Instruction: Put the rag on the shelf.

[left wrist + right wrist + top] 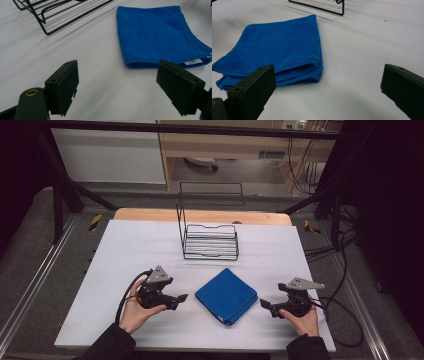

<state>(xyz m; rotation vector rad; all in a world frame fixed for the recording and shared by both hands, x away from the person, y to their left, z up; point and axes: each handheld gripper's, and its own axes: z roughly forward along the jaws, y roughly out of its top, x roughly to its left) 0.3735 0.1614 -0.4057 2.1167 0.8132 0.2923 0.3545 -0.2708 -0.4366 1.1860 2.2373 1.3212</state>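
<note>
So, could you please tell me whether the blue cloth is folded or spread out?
Folded. The blue cloth lies flat on the table, and the right gripper view shows several stacked layers along its near edge.

1. We see a blue cloth (226, 296) folded into a flat square of several layers, lying on the white table (125, 255) between our left gripper (183, 298) and right gripper (265, 304), touching neither.
2. Ahead of the left gripper's wide-apart jaws, the cloth (155, 35) shows a small white label at its near corner.
3. Before the right gripper's wide-apart jaws, its (279, 50) stacked folded edges face us.
4. A black wire rack (210, 240) stands beyond the cloth, empty and upright.
</note>
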